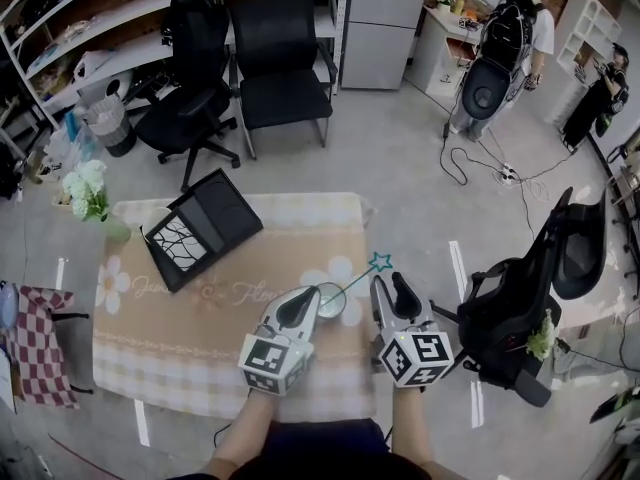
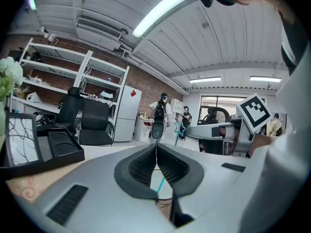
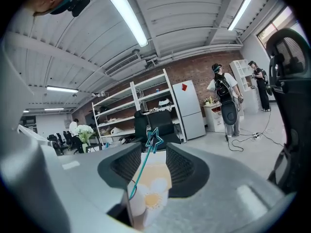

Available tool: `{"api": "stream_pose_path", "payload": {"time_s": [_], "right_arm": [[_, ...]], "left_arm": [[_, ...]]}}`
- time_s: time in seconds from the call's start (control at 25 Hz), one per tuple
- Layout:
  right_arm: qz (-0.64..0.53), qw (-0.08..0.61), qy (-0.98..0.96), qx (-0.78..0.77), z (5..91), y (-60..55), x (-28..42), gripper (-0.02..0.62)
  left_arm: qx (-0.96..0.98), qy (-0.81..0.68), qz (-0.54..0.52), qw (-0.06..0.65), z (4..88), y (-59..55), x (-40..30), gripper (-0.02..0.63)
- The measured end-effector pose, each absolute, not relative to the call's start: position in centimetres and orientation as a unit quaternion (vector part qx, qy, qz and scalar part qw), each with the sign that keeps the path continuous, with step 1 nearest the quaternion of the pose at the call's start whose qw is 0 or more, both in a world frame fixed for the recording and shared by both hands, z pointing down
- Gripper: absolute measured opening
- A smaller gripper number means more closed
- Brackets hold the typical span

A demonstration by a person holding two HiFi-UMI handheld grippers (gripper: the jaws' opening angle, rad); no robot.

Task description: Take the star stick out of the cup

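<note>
The star stick (image 1: 357, 282) stands slanted with its lower end in the cup (image 1: 333, 305), its teal star sticking out past the rim, up and to the right. The cup is clear glass and sits near the front right of the tabletop (image 1: 200, 338), on a beige cloth printed with white flowers. The left tongs (image 1: 308, 303) are pressed together on the cup's near left rim, pinching the thin glass wall; the left gripper view shows the stick and the curve of the rim just under the pads. The right tongs (image 1: 388, 280) are spread wide just right of the cup. In the right gripper view the stick runs up between them with the star at their tips, and neither pad touches it. Farther left on the tabletop lies an open black tray (image 1: 200, 230), and white flowers (image 1: 85, 190) stand at the far left corner. A black office chair (image 1: 520, 318) stands to the right of the tabletop.
</note>
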State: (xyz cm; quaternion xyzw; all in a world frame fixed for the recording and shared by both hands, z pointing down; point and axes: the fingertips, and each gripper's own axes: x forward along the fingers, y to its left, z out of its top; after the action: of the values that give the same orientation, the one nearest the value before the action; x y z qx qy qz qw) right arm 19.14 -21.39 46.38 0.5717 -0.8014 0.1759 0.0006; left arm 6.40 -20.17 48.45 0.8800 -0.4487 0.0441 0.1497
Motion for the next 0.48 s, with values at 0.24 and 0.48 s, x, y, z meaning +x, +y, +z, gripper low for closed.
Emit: {"api": "stream_pose_path", "payload": {"time_s": [0.24, 0.48], "right_arm": [[0.178, 0.004, -0.807, 0.563, 46.5, -23.0, 18.9, 0.155], [0.169, -0.005, -0.812, 0.558, 46.1, -24.1, 18.4, 0.155]], "left_arm": [[0.870, -0.467, 0.043, 0.154, 49.0, -21.2, 5.1, 0.011], [0.858, -0.488, 0.046, 0.157, 49.4, -22.1, 3.6, 0.011]]}}
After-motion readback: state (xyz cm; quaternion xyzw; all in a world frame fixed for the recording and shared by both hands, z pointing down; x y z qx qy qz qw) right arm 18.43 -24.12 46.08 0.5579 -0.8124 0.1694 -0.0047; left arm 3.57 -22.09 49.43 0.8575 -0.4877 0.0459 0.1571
